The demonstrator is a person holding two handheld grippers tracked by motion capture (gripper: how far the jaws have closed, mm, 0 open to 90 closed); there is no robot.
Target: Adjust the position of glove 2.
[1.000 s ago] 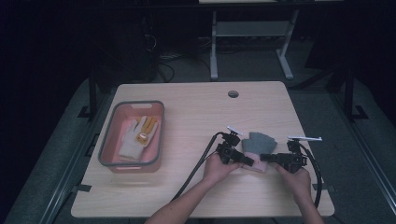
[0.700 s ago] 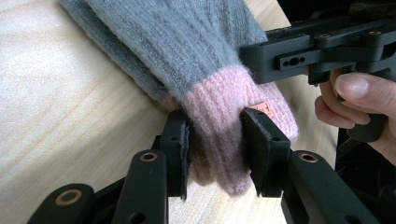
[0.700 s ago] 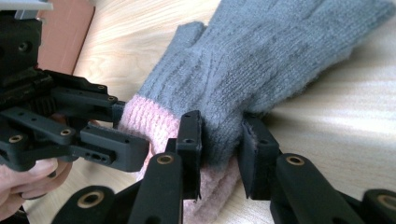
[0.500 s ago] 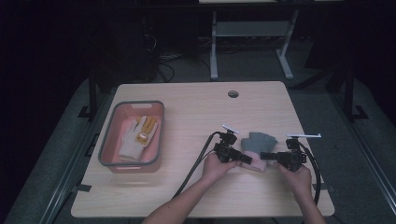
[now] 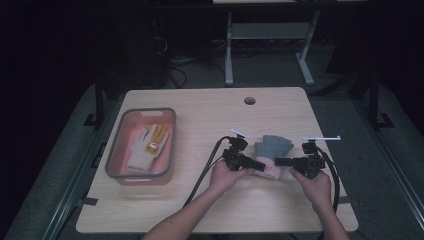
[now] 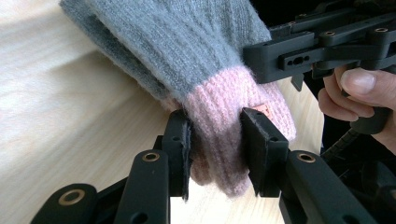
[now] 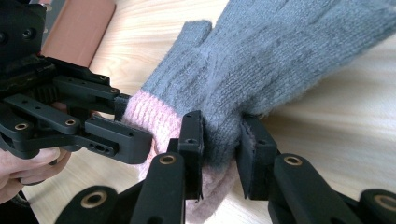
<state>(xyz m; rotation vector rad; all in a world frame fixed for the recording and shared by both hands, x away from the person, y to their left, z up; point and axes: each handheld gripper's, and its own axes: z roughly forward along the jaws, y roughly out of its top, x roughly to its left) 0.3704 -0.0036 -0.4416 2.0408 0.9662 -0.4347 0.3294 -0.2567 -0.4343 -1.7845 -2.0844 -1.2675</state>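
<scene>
Both grippers, left (image 5: 260, 163) and right (image 5: 281, 161), are black, with brass-ringed pivots, dark rubber pads and a thick black cable each. A thin light bar sits on top. Forearms are bare.

Both forearms come in from six o'clock in the high view and spread apart toward the hands. The left hand (image 5: 226, 176) holds the left gripper (image 5: 261, 164) pointing toward three o'clock; its jaws have just been closing and now pinch knit fabric between the pads. The right hand (image 5: 314, 186) holds the right gripper (image 5: 278, 162) pointing toward nine o'clock, jaws likewise clamped on fabric. The two grippers face each other, tips near.
</scene>
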